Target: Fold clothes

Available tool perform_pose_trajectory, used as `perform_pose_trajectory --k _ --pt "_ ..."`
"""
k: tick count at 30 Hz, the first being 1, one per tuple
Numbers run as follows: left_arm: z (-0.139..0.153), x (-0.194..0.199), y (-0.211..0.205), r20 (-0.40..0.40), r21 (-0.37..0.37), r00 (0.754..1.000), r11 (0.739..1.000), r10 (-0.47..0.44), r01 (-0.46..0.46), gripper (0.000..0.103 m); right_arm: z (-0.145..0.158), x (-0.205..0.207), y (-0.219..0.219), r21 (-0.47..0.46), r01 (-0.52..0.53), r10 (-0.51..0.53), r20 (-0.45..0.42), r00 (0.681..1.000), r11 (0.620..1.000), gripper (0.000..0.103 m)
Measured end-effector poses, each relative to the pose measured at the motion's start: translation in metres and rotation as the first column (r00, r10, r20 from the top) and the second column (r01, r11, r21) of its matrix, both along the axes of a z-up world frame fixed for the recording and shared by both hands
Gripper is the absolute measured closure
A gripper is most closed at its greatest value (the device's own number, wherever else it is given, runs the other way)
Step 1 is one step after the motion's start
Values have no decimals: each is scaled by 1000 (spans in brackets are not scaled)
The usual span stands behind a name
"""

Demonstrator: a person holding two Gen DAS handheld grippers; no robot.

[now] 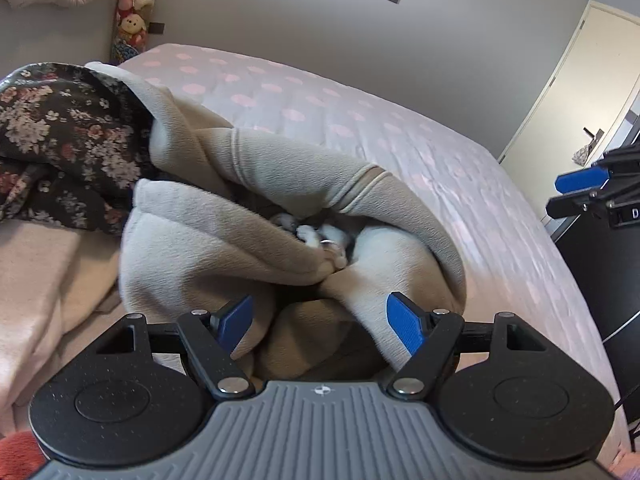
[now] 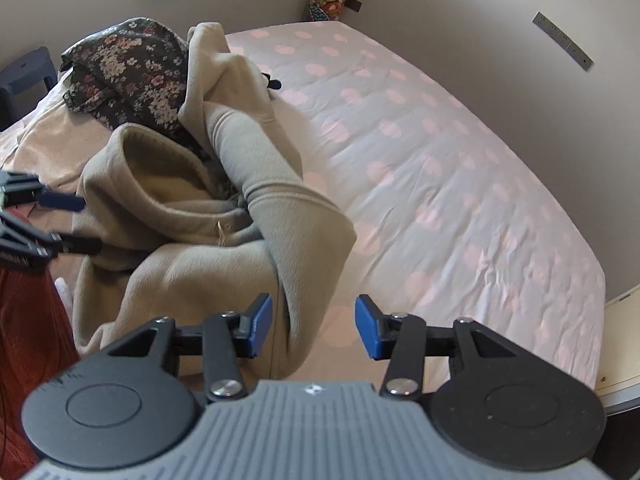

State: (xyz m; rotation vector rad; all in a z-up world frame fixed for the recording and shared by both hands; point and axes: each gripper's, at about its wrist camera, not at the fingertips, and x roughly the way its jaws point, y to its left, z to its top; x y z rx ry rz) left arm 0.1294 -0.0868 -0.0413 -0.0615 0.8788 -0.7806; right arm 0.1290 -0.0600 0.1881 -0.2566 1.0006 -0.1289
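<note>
Fleece garment (image 1: pixel 248 240): beige, bunched on near left of bed (image 1: pixel 360 120); looks soft, thick, light, floppy. Best hold: hem or cuff edge.

Left wrist view: left gripper (image 1: pixel 320 326) spread, fabric bulging between pads, not pinched. White lining inside folds shows only here. Floral garment (image 1: pixel 60 132) far left.

Right wrist view: right gripper (image 2: pixel 314 326) spread, sleeve (image 2: pixel 288 216) hanging between pads, unclamped. Only this view shows sleeve's length.

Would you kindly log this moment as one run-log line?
left gripper: open, at beige fleece garment | right gripper: open, straddling its edge | garment: crumpled, unfolded, on bed
</note>
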Motion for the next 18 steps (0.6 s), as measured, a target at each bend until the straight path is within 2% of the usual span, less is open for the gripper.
perform_pose_trajectory --k 3,7,10,13,15,16,18 --pt "-3 5 -15 -36 -29 999 1000 -1 0 30 8 5 2 -8 -27 27 27 999 1000 49" --pt "-13 14 -36 -82 -46 997 999 14 -18 30 4 8 -11 11 -17 17 32 999 1000 48" --pt "-22 26 -46 -119 -33 992 998 52 -57 30 -8 10 -27 27 -10 9 31 999 1000 43" --pt "-30 39 -45 -162 -38 980 992 115 -123 30 -26 18 -49 90 3 -5 19 1000 996 41" --pt "-36 49 -44 -192 -41 969 985 157 -168 30 -39 29 -59 123 -10 8 18 1000 992 34" --pt "-38 53 -43 -202 -37 964 982 176 -187 30 -46 37 -61 136 -29 26 18 999 990 26" --pt "-43 63 -35 -218 -28 953 975 209 -220 30 -59 55 -60 164 -80 78 16 997 983 25"
